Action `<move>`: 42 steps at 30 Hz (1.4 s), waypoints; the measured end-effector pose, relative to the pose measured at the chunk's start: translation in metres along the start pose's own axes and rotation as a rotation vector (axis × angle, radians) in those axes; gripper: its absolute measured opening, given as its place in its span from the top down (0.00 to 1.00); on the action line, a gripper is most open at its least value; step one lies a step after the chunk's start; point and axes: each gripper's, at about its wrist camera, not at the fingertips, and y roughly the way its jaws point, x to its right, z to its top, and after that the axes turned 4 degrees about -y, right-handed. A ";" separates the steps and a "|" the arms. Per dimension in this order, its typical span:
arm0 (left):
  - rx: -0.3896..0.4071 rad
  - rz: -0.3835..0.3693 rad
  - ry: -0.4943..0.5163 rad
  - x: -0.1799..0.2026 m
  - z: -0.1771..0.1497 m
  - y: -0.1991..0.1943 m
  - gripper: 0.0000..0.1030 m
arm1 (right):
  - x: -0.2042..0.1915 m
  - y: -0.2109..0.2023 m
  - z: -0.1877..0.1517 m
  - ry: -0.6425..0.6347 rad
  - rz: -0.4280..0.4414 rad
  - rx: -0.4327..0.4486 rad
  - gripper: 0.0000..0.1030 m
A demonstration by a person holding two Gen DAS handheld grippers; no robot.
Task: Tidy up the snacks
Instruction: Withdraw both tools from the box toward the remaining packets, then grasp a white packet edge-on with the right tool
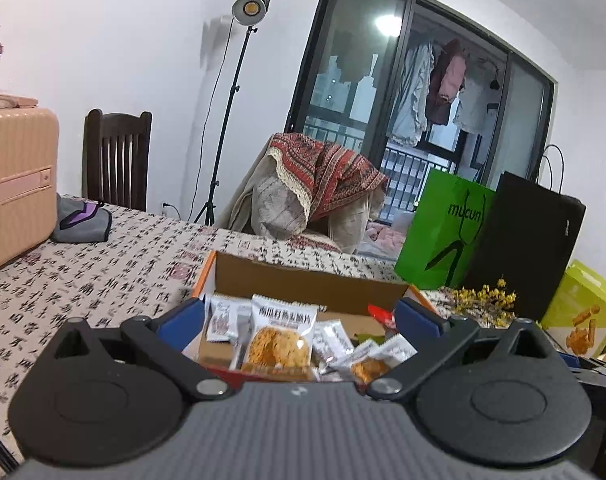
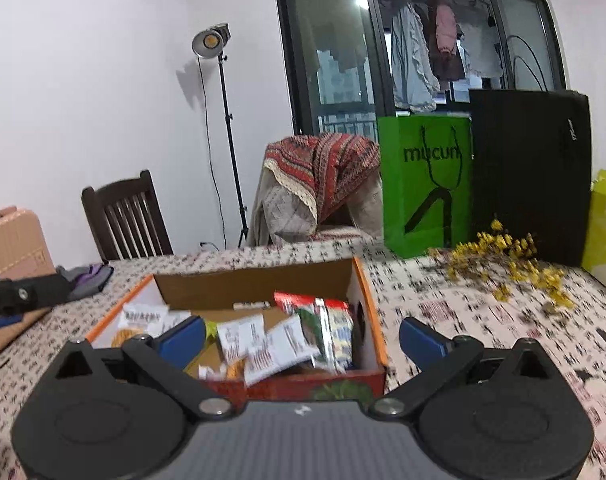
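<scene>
Both wrist views sit low over the table's near edge, looking far across the box (image 1: 303,276) toward the window (image 1: 415,92). The left view is nearer the box; the right view (image 2: 259,280) stands further right. Both share the green bag (image 1: 443,228) (image 2: 423,184).

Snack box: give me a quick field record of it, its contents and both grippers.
box: open cardboard box, orange rim, on the patterned tablecloth
contents: white cracker packets, red-green packet, loosely piled
left gripper: open, empty, facing the box
right gripper: open, empty, facing the box
beside box: yellow dried flowers, green bag
</scene>
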 end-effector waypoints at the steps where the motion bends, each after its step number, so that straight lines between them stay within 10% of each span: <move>1: -0.001 0.002 0.004 -0.001 -0.002 -0.004 0.00 | 0.001 -0.003 -0.003 0.001 -0.003 -0.005 0.00; 26: -0.091 0.119 0.004 -0.069 -0.058 -0.053 0.00 | 0.031 -0.045 -0.089 0.042 0.024 -0.199 0.00; 42: -0.112 0.089 -0.036 -0.083 -0.060 -0.063 0.00 | -0.007 0.028 -0.077 -0.062 0.019 -0.392 0.00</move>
